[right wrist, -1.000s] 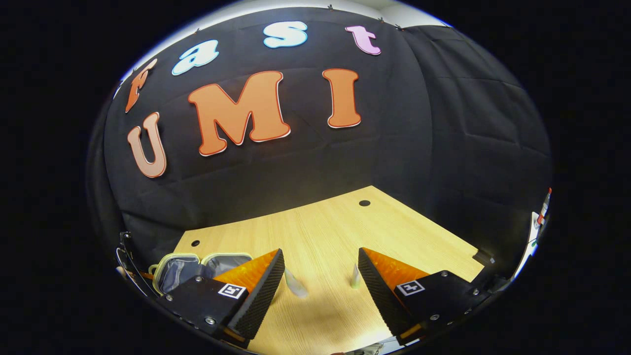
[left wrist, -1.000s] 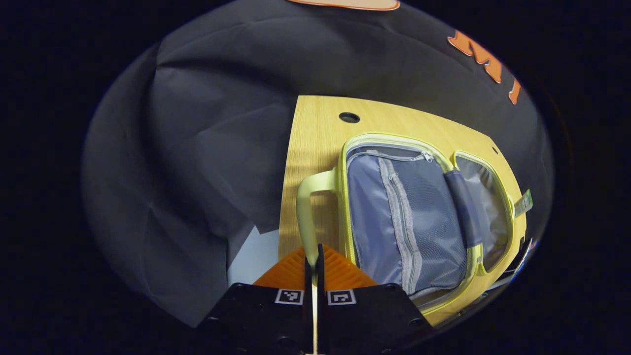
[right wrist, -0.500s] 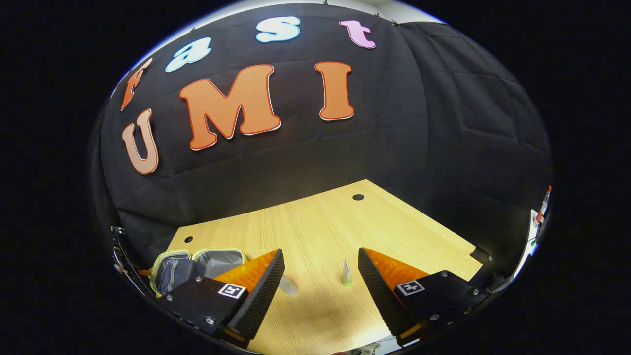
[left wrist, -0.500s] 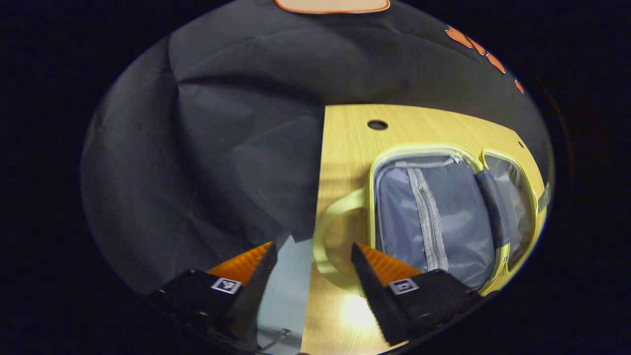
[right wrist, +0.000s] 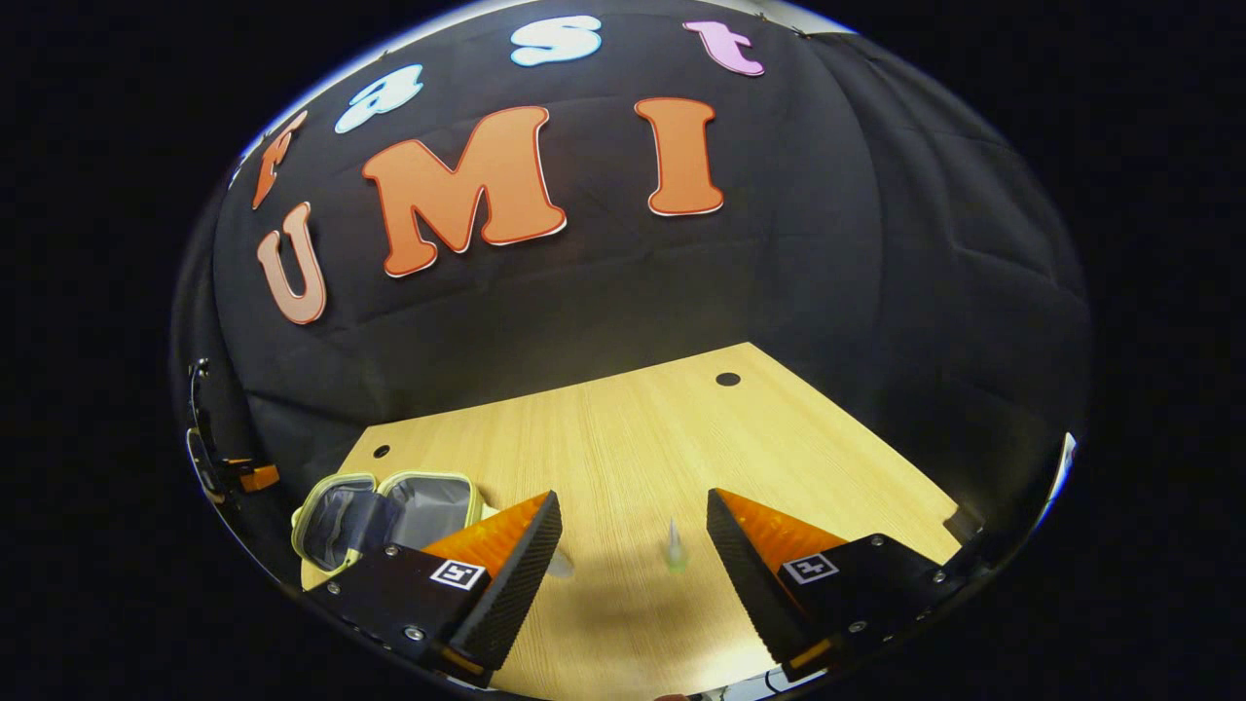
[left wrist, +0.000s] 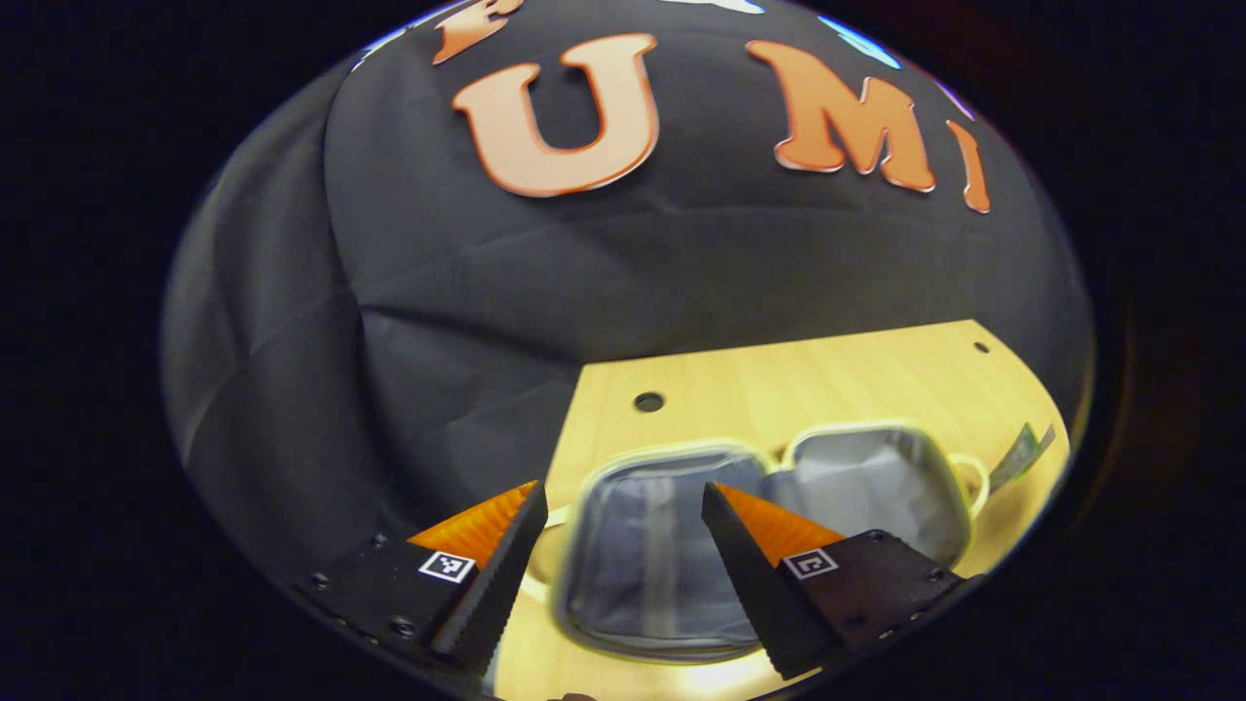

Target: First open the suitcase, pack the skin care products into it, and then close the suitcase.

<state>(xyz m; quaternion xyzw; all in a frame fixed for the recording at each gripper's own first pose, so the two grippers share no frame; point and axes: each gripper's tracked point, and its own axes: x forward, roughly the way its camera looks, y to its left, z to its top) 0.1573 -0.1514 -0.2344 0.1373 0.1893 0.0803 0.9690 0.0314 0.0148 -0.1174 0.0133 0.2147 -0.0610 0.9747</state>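
Observation:
The small suitcase with yellow-green trim lies spread open on the wooden table, both grey-lined halves facing up. My left gripper hangs open above its near half, holding nothing. In the right gripper view the same suitcase sits at the table's left end. My right gripper is open over the table's middle. A small upright tube stands between its fingers, apart from both. A second pale tube lies by the left finger, partly hidden. A green-tipped tube lies right of the suitcase.
Black cloth walls close in the table on the back and sides. The tabletop has small round holes near its far corners. The table's left edge runs just beside the suitcase in the left gripper view.
My left gripper let go of the suitcase handle, opened wide, then lifted and swung to face the back wall above the open suitcase. The right gripper stayed open and shifted slightly over the upright tube.

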